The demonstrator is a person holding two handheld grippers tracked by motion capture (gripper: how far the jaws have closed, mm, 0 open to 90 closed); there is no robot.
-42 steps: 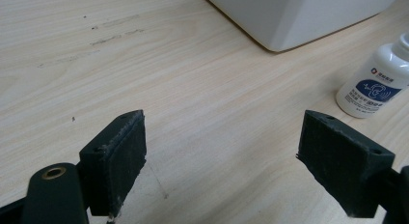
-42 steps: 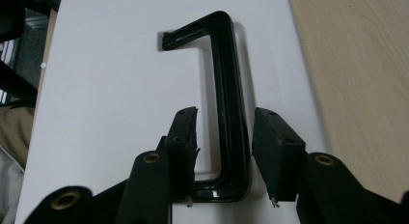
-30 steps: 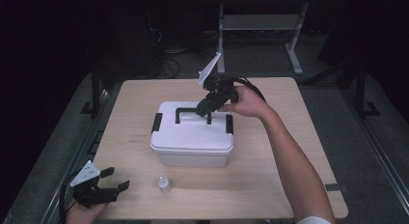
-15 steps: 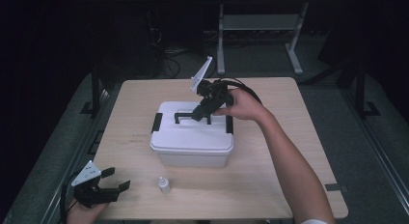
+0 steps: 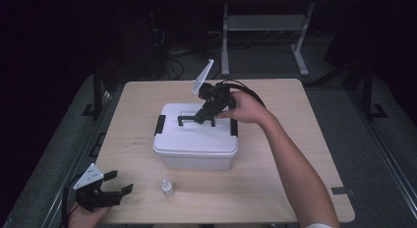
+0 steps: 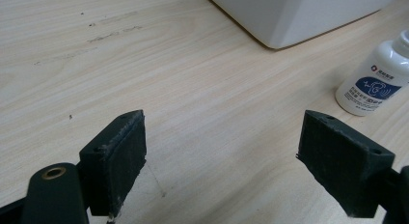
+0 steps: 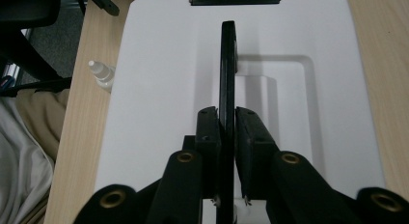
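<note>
Black handle [image 7: 227,64] of white box [image 5: 196,139], mid-bench, is pinched edge-on by right gripper [image 7: 227,127], jaws just closed; long axis runs straight ahead. Left gripper [image 6: 224,161] is held spread, idle near bottle [image 6: 374,79].

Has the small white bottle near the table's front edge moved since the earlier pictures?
No. In the high view the small white bottle stands at the same spot in front of the white box, just as before, apart from the open left gripper.
</note>
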